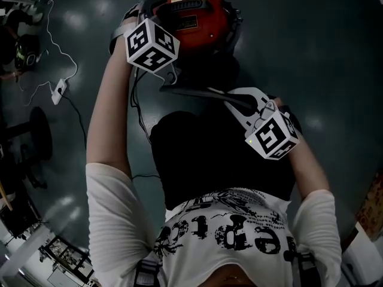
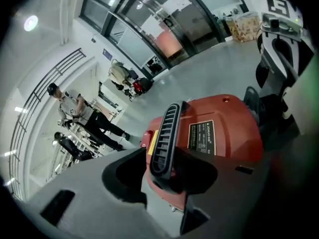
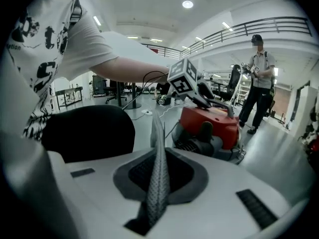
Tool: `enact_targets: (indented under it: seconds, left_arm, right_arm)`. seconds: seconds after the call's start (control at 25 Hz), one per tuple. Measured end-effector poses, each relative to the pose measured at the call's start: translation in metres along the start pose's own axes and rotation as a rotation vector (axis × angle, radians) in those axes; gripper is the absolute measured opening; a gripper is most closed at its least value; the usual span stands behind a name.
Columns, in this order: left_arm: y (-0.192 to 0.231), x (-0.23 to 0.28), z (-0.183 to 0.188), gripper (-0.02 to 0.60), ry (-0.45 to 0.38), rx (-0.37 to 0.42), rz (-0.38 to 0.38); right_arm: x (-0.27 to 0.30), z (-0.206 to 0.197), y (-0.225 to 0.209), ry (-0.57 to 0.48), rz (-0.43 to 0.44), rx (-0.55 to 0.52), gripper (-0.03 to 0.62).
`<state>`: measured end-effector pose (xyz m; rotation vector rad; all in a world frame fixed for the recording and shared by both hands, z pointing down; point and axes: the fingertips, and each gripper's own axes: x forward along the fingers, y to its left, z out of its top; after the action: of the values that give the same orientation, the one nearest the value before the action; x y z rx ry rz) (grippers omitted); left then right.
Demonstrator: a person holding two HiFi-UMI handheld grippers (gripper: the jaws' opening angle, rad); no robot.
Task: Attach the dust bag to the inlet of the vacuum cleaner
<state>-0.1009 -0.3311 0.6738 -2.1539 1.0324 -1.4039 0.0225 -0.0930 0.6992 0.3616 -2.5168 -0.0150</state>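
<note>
Attachment not yet made. The right tongs [image 3: 158, 146], almost closed, pinch a woven edge, apparently of the black dust bag [image 1: 203, 160], which hangs apart from the red vacuum cleaner [image 1: 197, 17]. The left tongs [image 2: 167, 156] stand open astride its ribbed handle [image 2: 163, 128]. The print on the black rating label [image 2: 201, 135] is illegible.

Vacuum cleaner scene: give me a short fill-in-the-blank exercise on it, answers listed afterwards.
1. The vacuum cleaner has a body coloured ___.
2. The left hand-held gripper has open jaws, with the vacuum's black ribbed ___ between them.
3. The right hand-held gripper has its jaws ___ (open or shut).
4. The dust bag in front of the person is coloured ___.
Missing words: red; handle; shut; black.
</note>
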Motion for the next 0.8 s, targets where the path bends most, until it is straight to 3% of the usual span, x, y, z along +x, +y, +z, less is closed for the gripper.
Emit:
enact_targets:
  seconds: [0.2, 0.4, 0.52, 0.8]
  left_arm:
    - [0.001, 0.007, 0.007, 0.130, -0.003, 0.054, 0.006]
    - [0.003, 0.008, 0.005, 0.097, 0.048, 0.197, 0.110]
    - [0.003, 0.008, 0.004, 0.098, 0.052, 0.188, 0.075]
    - [0.000, 0.005, 0.007, 0.098, -0.014, 0.171, 0.022]
  right_arm:
    - [0.004, -0.007, -0.006, -0.002, -0.023, 0.001, 0.023]
    - [0.005, -0.015, -0.013, -0.006, -0.051, 0.018, 0.023]
    - [0.005, -0.021, -0.019, -0.018, -0.060, 0.027, 0.023]
    - [0.007, -0.034, -0.035, 0.046, -0.142, -0.073, 0.031]
